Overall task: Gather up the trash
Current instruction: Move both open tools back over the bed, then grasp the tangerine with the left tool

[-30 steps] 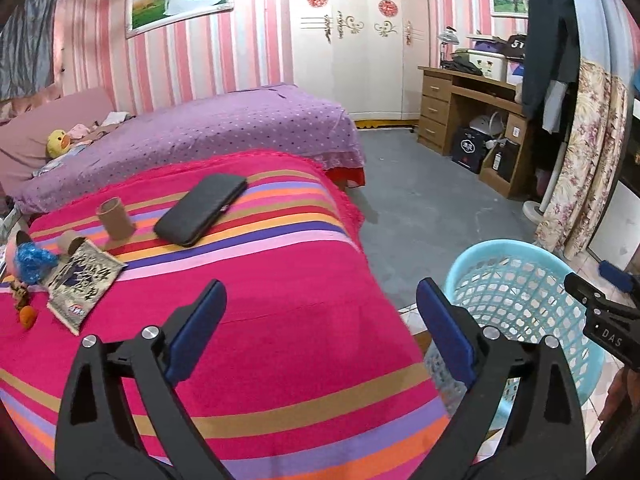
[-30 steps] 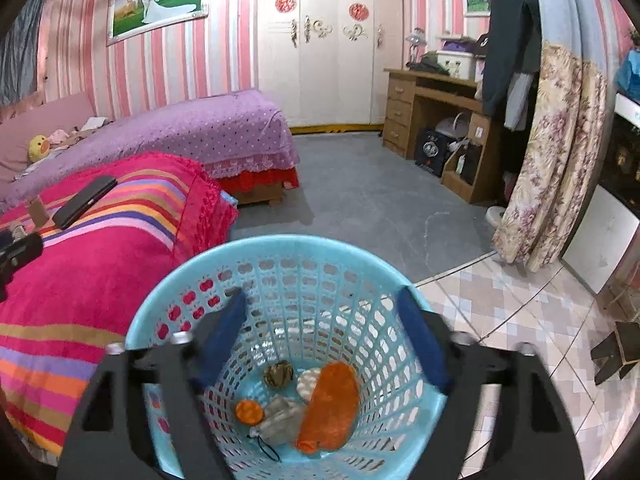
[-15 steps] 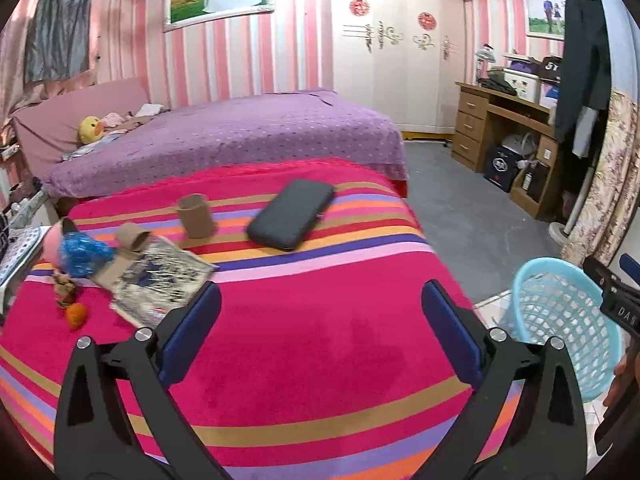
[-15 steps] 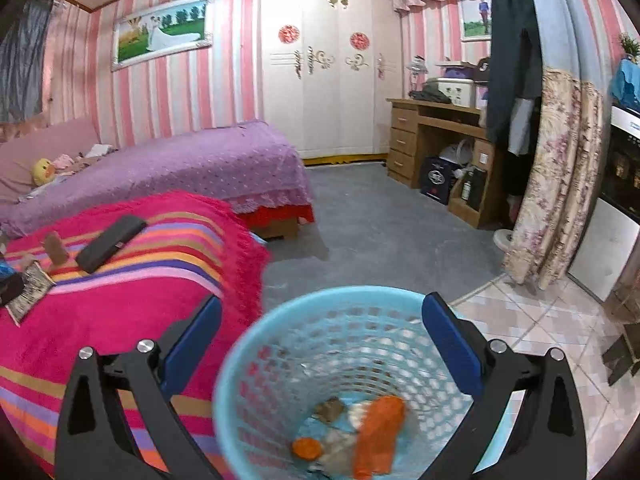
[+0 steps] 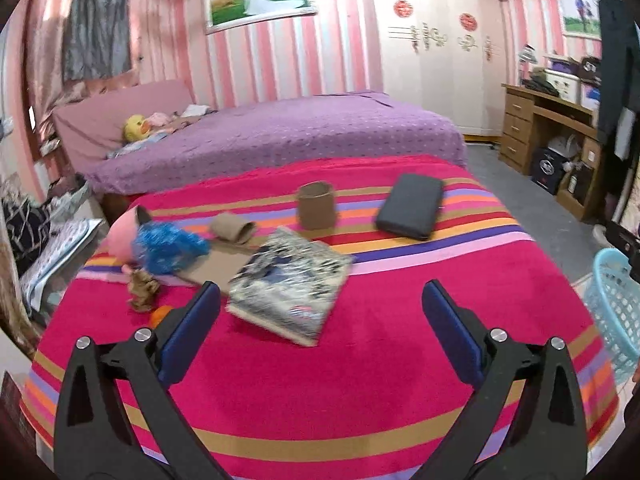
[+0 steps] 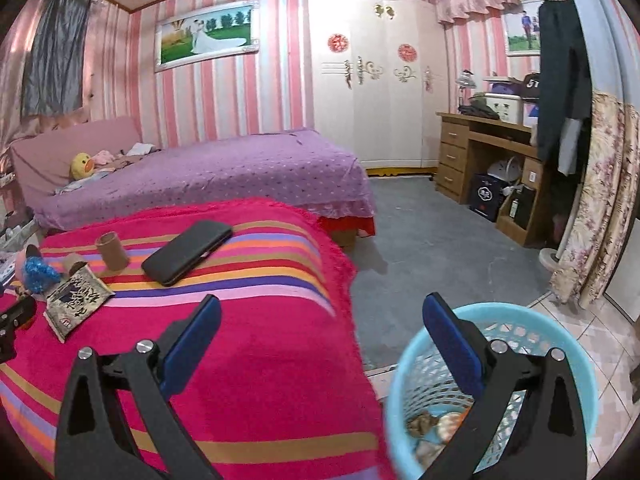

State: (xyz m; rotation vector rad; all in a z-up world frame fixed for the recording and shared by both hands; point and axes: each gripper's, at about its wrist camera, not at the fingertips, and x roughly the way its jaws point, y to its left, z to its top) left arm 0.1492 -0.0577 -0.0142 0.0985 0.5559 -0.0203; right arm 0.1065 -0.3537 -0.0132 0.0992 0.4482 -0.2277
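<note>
Trash lies on the striped pink bed (image 5: 360,380): a silver printed bag (image 5: 290,282), an upright cardboard tube (image 5: 316,205), a lying tube (image 5: 233,229), a blue crinkled wrapper (image 5: 168,246), a brown scrap (image 5: 142,291) and an orange bit (image 5: 161,314). My left gripper (image 5: 320,312) is open and empty, hovering just short of the bag. The blue basket (image 6: 532,338) stands on the floor right of the bed with trash inside (image 6: 434,424). My right gripper (image 6: 320,320) is open and empty above the bed's edge and the basket's rim.
A black flat case (image 5: 412,205) lies on the bed's far right. A pink item (image 5: 120,234) sits behind the blue wrapper. A purple bed (image 6: 208,176) is behind, a wooden desk (image 6: 492,160) and floral curtain (image 6: 600,208) to the right. The basket's edge shows in the left wrist view (image 5: 616,304).
My left gripper has swung left from the basket toward the trash on the bed. My right gripper has risen and moved left off the basket's middle. Both stay open.
</note>
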